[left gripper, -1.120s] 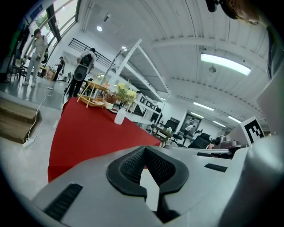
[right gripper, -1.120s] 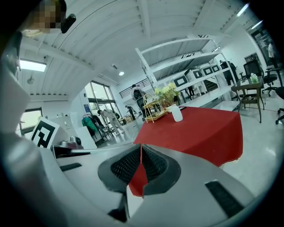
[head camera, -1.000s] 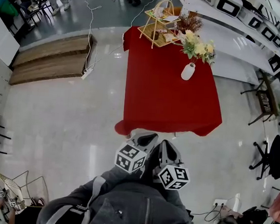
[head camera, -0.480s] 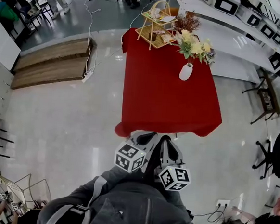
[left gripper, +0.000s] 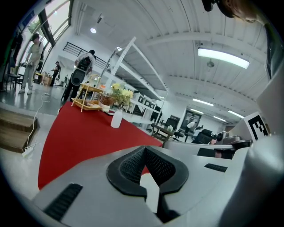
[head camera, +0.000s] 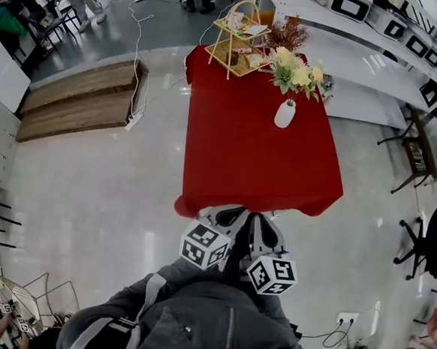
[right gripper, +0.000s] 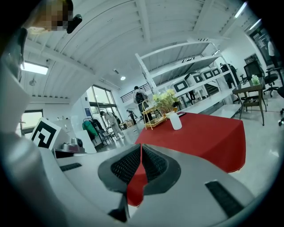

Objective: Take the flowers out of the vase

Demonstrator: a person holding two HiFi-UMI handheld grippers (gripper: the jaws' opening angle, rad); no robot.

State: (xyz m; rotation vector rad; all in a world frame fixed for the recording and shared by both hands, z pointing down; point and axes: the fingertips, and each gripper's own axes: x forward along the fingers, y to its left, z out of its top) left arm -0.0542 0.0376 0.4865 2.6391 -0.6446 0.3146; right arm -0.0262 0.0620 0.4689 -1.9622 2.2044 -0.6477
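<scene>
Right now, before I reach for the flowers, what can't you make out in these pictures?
- Stems of the flowers: hidden inside the opaque white vase, in every view.
- Items on the gold tiered stand: too small to identify in every view.
- Whatever supports the red tablecloth: the draped cloth covers it in the head view.

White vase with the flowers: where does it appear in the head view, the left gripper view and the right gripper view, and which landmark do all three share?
Head view: the white vase stands in the upper part, right of centre.
Left gripper view: the vase is left of centre, at mid-height.
Right gripper view: the vase is slightly right of centre.
Shared landmark: the gold tiered stand, to the vase's left in every view.
</scene>
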